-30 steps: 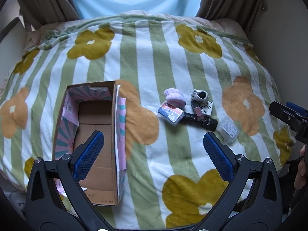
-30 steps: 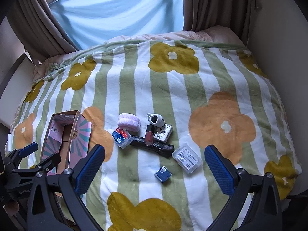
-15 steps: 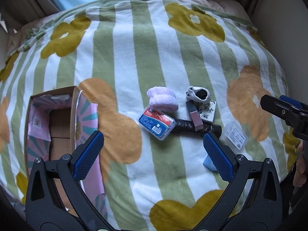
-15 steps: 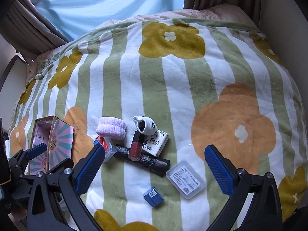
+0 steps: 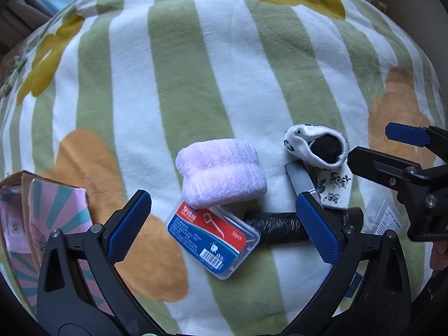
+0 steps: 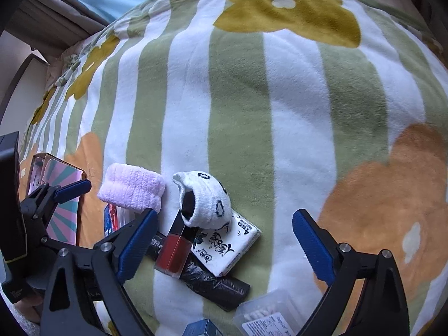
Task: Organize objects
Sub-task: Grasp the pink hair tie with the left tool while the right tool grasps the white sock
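Small objects lie in a cluster on a flowered striped blanket [image 5: 193,64]. My left gripper [image 5: 221,224] is open, its jaws on either side of a red-and-blue floss pick box [image 5: 212,238] and a folded lilac cloth [image 5: 221,173]. My right gripper [image 6: 224,243] is open over a rolled white sock [image 6: 207,201], a red lip gloss [image 6: 173,246], a printed tissue pack [image 6: 226,246] and a black roll [image 6: 215,282]. The sock [image 5: 316,145] and black roll [image 5: 274,224] also show in the left wrist view.
An open cardboard box with pink-and-teal flaps [image 5: 25,218] lies at the left; it also shows in the right wrist view [image 6: 61,196]. A clear cotton swab case [image 6: 268,316] and a small blue box [image 6: 204,329] lie near the front. Curtains and a wall ring the bed.
Both grippers have moved down and forward toward the cluster, which now looks much larger. The left gripper has swung right, away from the cardboard box. Both stay open.
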The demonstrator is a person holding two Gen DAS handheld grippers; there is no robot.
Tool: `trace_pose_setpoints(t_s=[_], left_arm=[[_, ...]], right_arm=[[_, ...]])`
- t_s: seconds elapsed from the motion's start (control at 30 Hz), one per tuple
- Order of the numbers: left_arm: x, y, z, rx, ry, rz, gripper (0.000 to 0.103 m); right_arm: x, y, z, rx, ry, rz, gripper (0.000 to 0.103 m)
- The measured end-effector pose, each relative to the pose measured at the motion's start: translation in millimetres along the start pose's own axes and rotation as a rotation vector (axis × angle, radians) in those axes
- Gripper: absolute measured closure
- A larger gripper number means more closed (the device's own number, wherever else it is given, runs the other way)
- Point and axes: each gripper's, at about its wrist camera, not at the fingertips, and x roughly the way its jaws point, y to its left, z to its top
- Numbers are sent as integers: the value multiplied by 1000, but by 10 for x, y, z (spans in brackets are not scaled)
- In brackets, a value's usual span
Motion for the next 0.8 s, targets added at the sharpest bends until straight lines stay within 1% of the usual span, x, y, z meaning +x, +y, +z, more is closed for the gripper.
trace_pose_setpoints(t_s=[0.07, 0.17, 0.23, 0.27, 0.33, 0.37, 0.43, 0.47, 0.53, 0.57, 0.63, 0.8], left_arm=[[126, -31, 37, 10, 12, 3, 2], [293, -83, 72, 30, 32, 9, 5], [390, -110, 81, 38, 53, -5, 16], [432, -122, 84, 40, 63, -7, 18], [476, -144, 88, 51, 66, 12, 25], [486, -144, 93, 51, 65, 14, 27], [491, -121, 107, 41, 61, 13, 38], [493, -104, 116, 36, 62, 10, 39], [501, -69, 126, 23, 64, -7, 44], [504, -60, 127, 21, 65, -14, 46], [509, -58, 123, 28, 65, -24, 53], [511, -64, 110, 28, 67, -44, 60]], right_arm=[[93, 3, 51, -10, 17, 16, 14], [232, 9, 109, -28, 48, 39, 23], [296, 14, 130, -30, 65, 56, 29], [318, 15, 137, -29, 71, 60, 30], [356, 10, 146, -23, 85, 69, 38], [373, 5, 147, -18, 92, 75, 41], [396, -1, 143, -10, 103, 81, 49], [404, -1, 138, -9, 108, 80, 52], [411, 5, 124, -13, 114, 68, 60], [405, 7, 118, -17, 112, 58, 61], [385, 1, 113, -17, 107, 55, 65], [327, -27, 102, 0, 98, 49, 66]])
